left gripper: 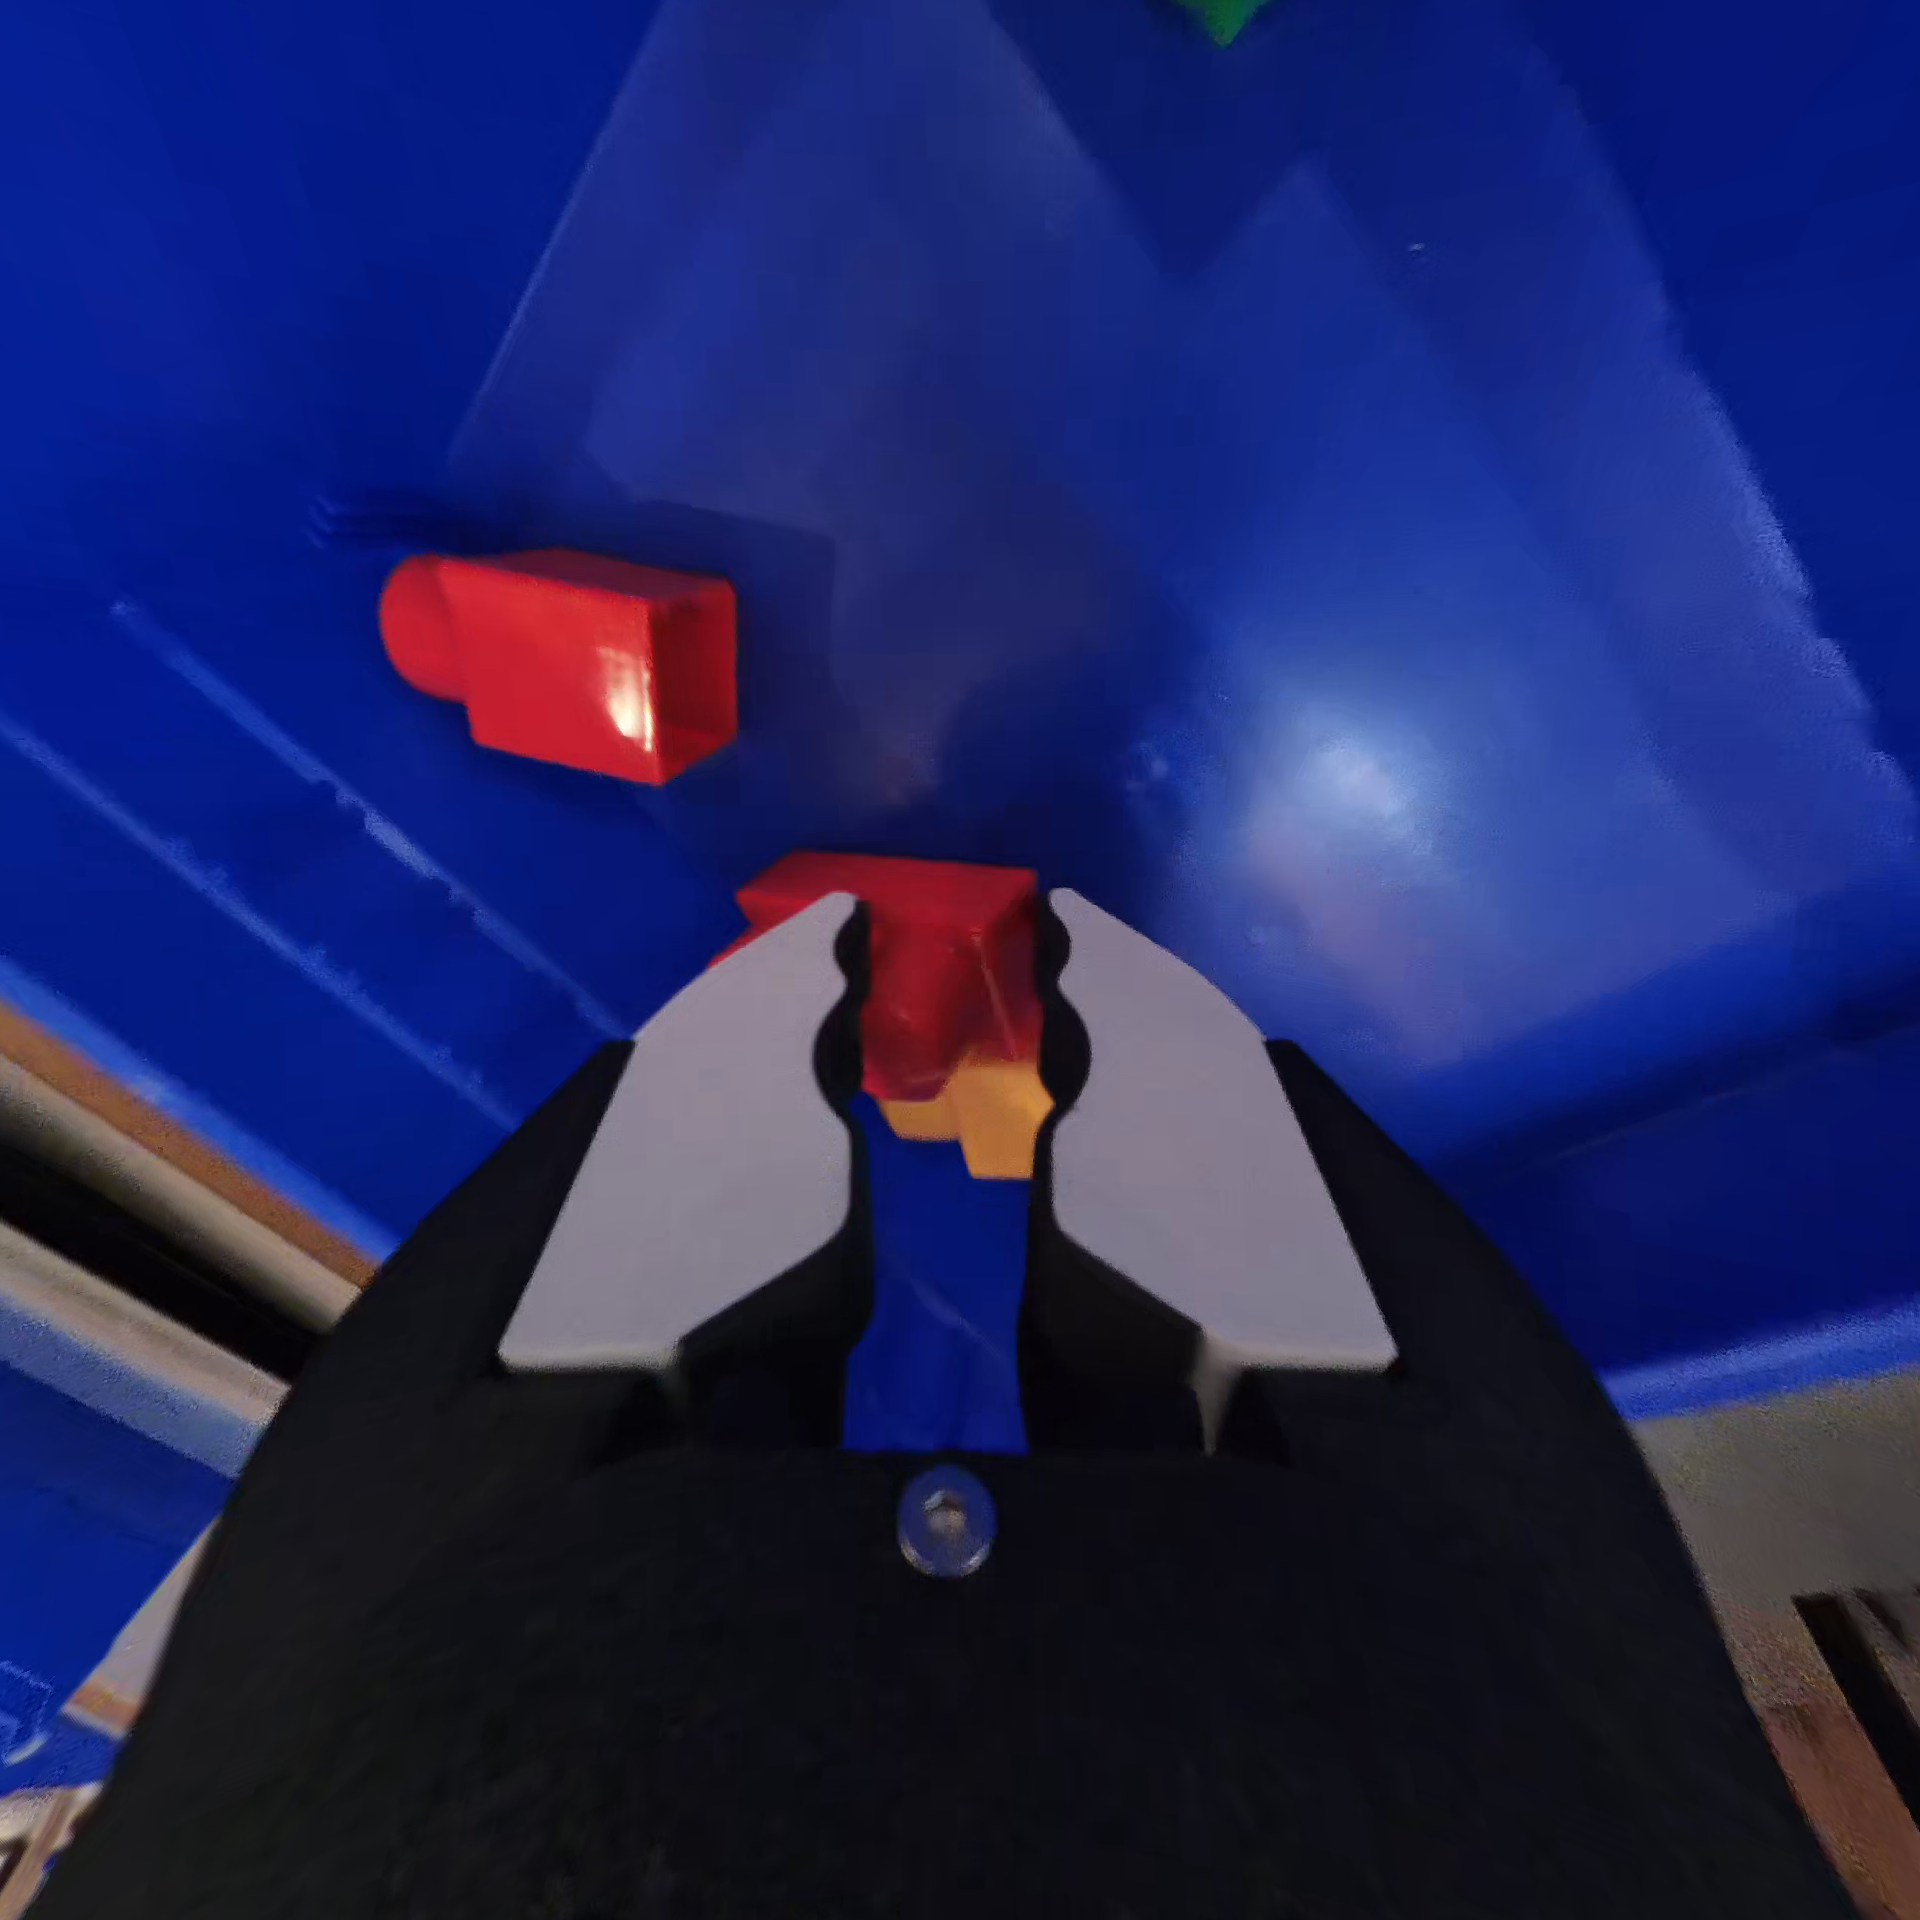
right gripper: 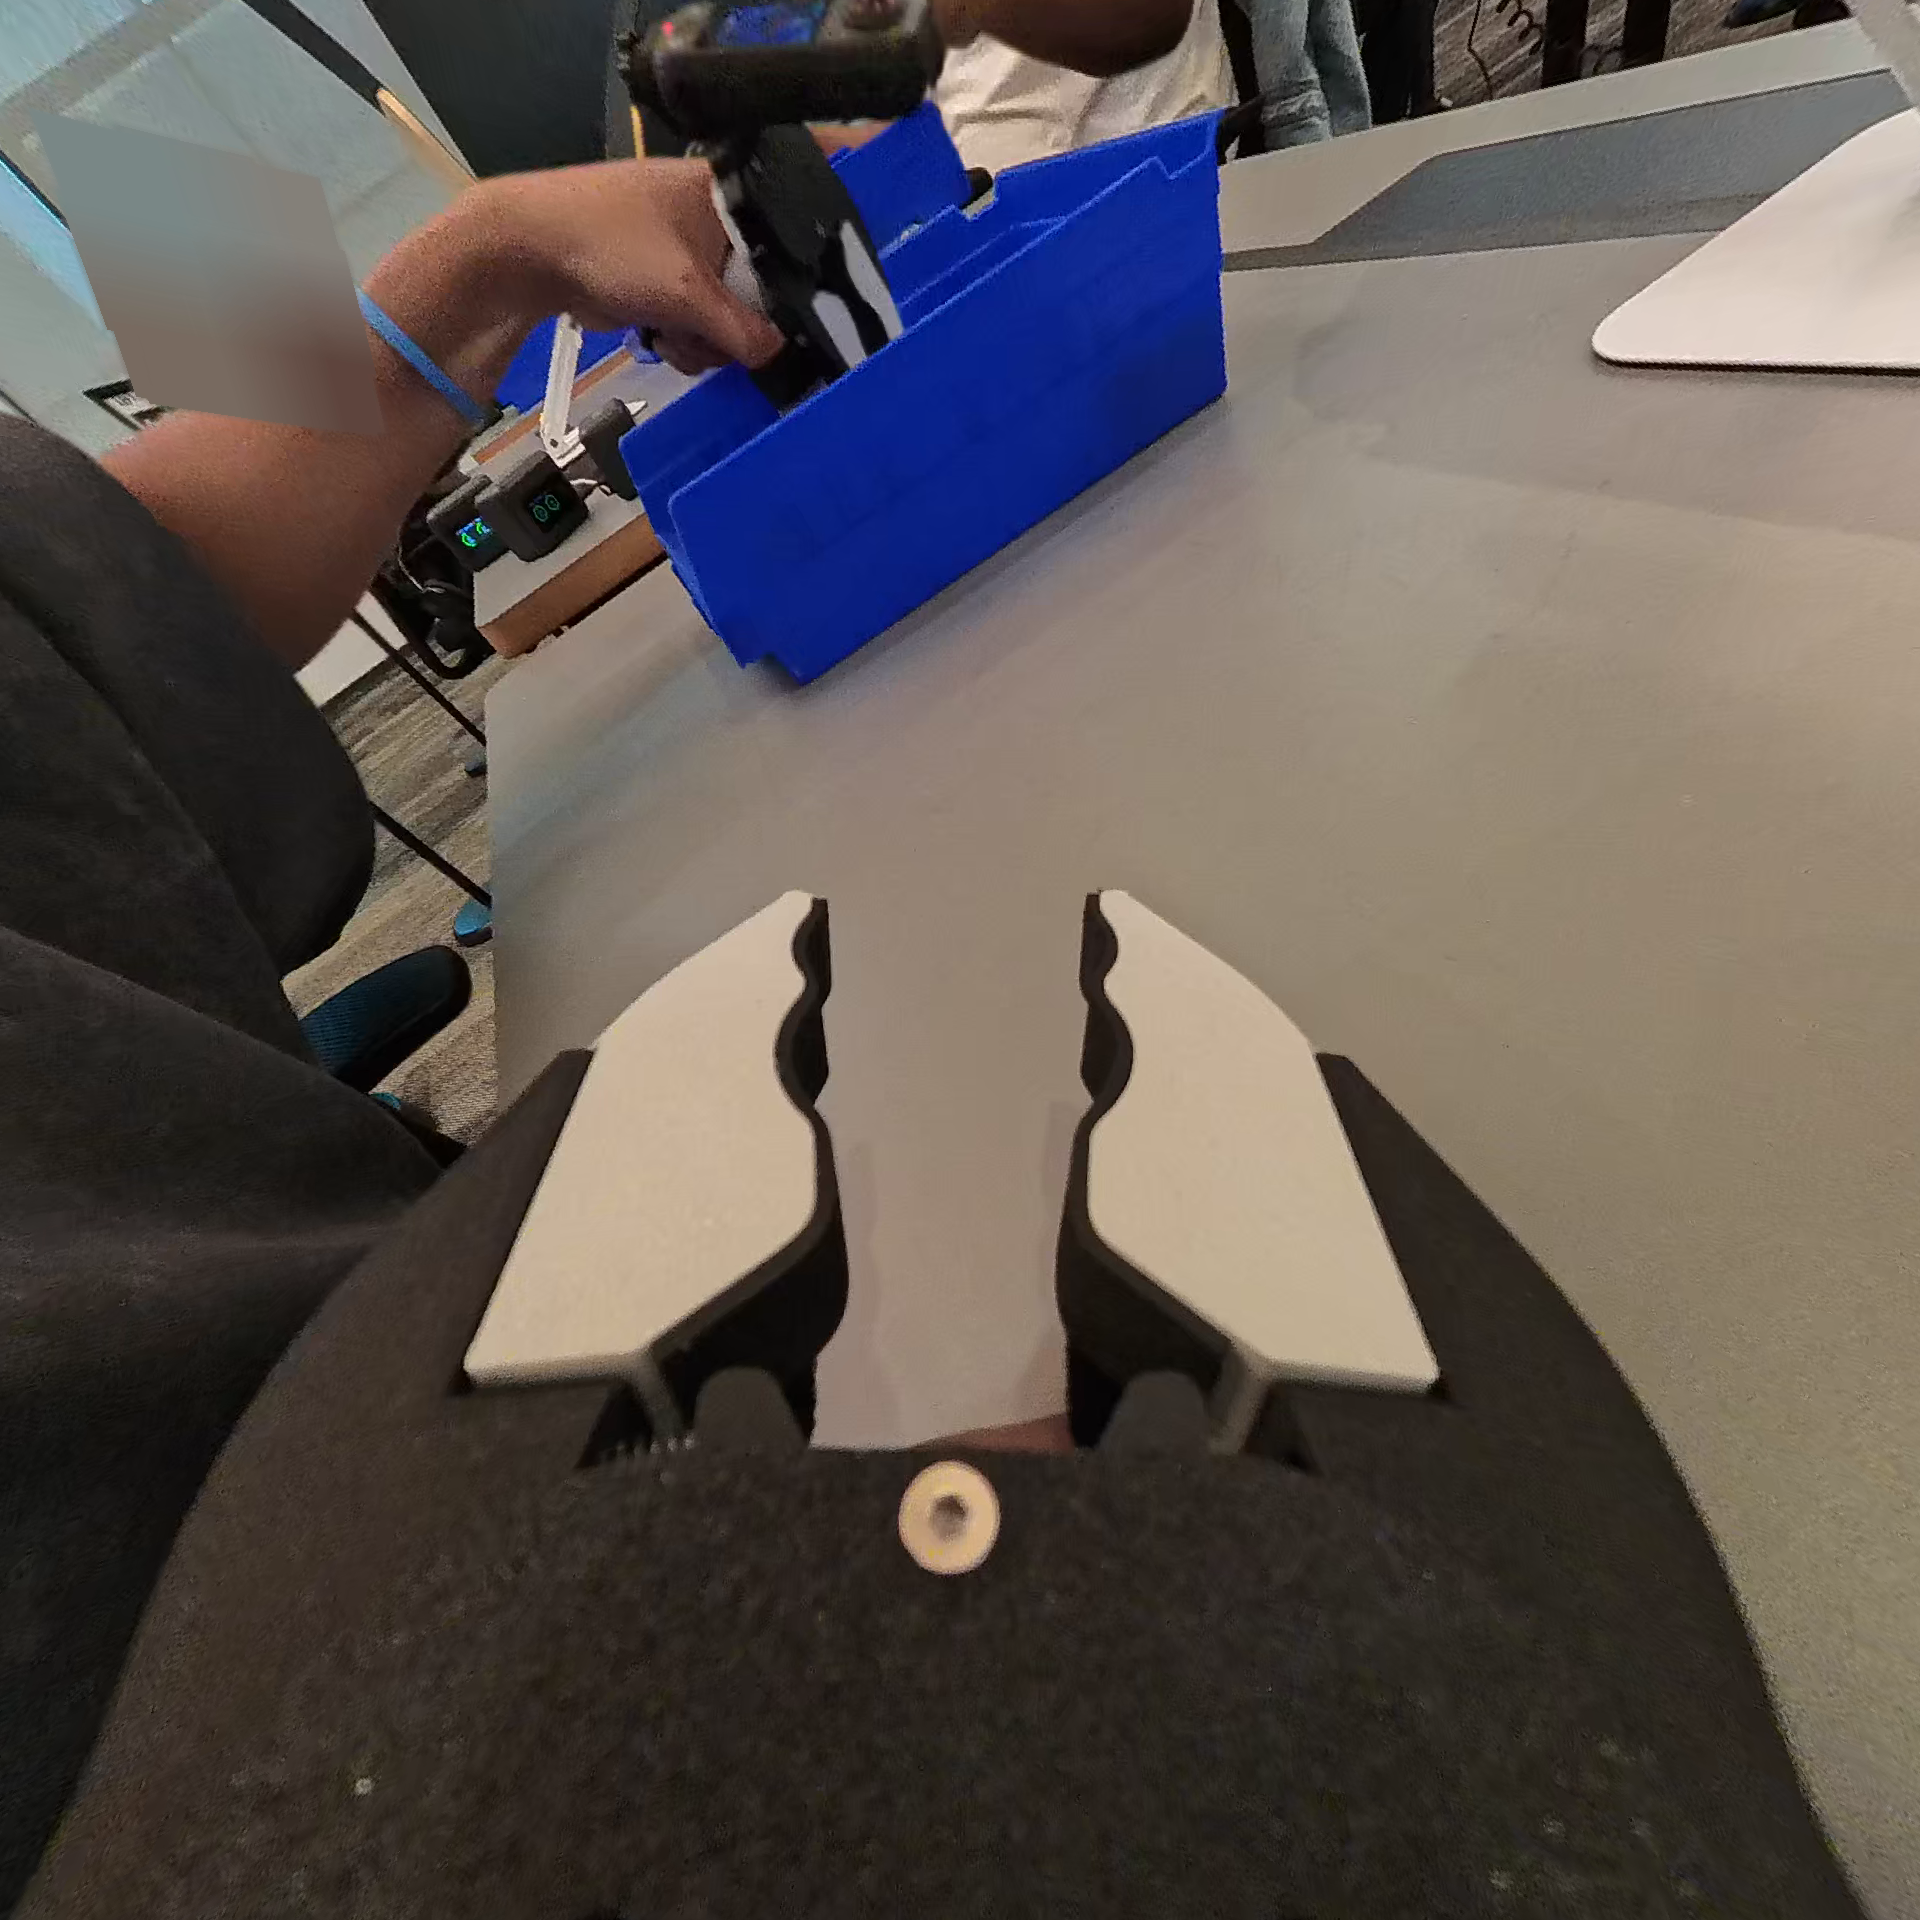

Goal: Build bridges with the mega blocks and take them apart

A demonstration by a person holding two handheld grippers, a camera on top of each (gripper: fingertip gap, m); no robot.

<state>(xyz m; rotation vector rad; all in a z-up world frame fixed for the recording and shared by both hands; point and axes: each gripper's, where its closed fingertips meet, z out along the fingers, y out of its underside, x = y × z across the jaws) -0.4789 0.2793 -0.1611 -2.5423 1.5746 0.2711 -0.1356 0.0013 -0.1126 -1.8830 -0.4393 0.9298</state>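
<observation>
In the left wrist view my left gripper (left gripper: pixel 948 914) is down inside a blue bin (left gripper: pixel 1351 520) and is shut on a red block (left gripper: pixel 935 987) with an orange block (left gripper: pixel 997 1127) joined to its near end. A second red block (left gripper: pixel 566 660) lies on its side on the bin floor to the left. A green block (left gripper: pixel 1221 16) shows at the top edge. In the right wrist view my right gripper (right gripper: pixel 954 909) is open and empty above the grey table (right gripper: pixel 1455 831). The left gripper (right gripper: pixel 821 281) reaches into the blue bin (right gripper: pixel 935 468) at the far left.
The blue bin stands near the table's left edge. A white monitor base (right gripper: pixel 1787 281) sits at the far right. A person's hand (right gripper: pixel 582 270) holds the left gripper. Small devices (right gripper: pixel 520 514) sit on a side table beyond the bin. Tip to tip, the grippers are about 45 cm apart.
</observation>
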